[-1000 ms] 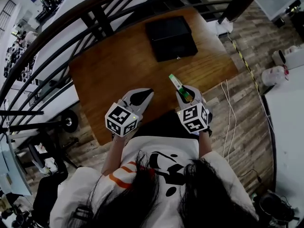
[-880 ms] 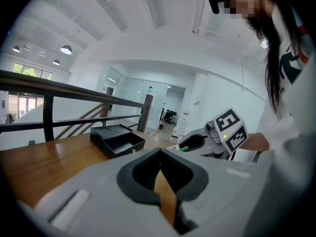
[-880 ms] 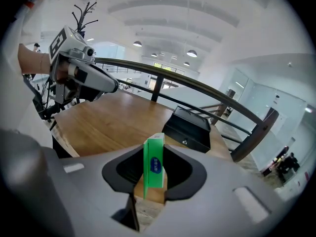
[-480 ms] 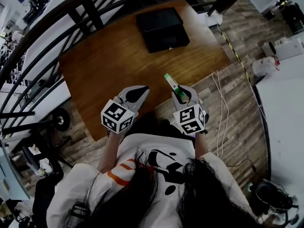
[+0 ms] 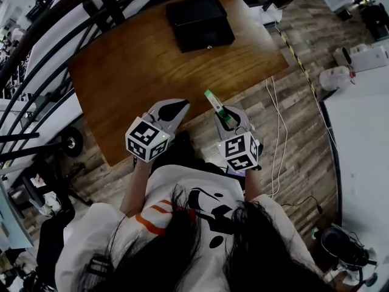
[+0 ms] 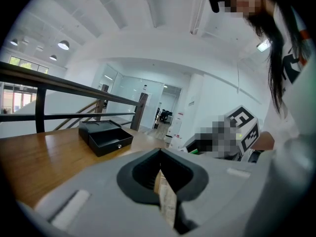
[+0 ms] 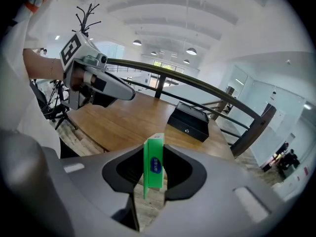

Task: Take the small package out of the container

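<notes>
Task status: the extraction step appears complete. The right gripper (image 5: 228, 115) has its jaws closed on the small green package (image 7: 153, 164), gripping its two broad faces. The package stands upright between the jaws, with its upper end projecting beyond the jaw tips. The black container (image 5: 199, 22) sits on the tabletop (image 5: 140, 72), well ahead of both sets of jaws and apart from them. Its front face, which carries a small knob, is turned toward the jaws. The left gripper (image 6: 160, 177) has its jaws together and holds nothing. It hovers level with the right gripper's jaws, on their left. The next move would probably be a set-down: lower the package to the bare tabletop ahead of the jaws, then open them.
</notes>
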Demonstrator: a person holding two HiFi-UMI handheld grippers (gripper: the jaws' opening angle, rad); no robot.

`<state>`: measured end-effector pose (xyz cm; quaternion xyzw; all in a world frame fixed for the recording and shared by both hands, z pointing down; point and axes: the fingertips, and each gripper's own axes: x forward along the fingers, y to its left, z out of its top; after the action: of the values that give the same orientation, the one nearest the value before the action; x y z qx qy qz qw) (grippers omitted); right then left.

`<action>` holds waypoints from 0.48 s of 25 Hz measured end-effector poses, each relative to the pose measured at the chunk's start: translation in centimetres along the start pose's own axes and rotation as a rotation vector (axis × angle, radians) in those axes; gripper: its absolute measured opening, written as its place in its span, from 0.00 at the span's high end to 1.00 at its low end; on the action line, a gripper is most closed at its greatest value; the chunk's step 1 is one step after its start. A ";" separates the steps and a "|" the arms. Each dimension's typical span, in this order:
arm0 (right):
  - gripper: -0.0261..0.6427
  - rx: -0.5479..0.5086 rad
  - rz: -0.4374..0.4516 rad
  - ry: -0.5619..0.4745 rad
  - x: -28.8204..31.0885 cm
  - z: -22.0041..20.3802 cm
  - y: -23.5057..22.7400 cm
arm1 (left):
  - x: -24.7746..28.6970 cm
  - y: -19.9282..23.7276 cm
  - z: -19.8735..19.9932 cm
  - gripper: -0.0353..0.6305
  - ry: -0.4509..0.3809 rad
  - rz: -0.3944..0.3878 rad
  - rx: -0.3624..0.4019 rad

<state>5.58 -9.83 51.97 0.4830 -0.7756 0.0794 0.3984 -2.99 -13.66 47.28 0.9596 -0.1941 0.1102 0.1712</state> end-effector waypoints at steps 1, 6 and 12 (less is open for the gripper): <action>0.78 0.001 0.000 -0.005 -0.5 -0.4 0.0 | 0.2 -0.7 0.0 0.95 0.001 -0.001 0.003; 0.78 -0.002 0.012 -0.026 -2.9 -2.6 0.1 | 0.9 -4.8 -0.8 0.95 0.019 -0.001 0.021; 0.78 -0.013 0.031 -0.062 -5.6 -4.1 1.2 | 0.1 -8.4 -1.5 0.95 0.024 0.029 0.035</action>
<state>7.95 -3.31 51.15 0.4708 -0.7954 0.0657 0.3761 0.30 -5.84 46.24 0.9583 -0.2038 0.1274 0.1549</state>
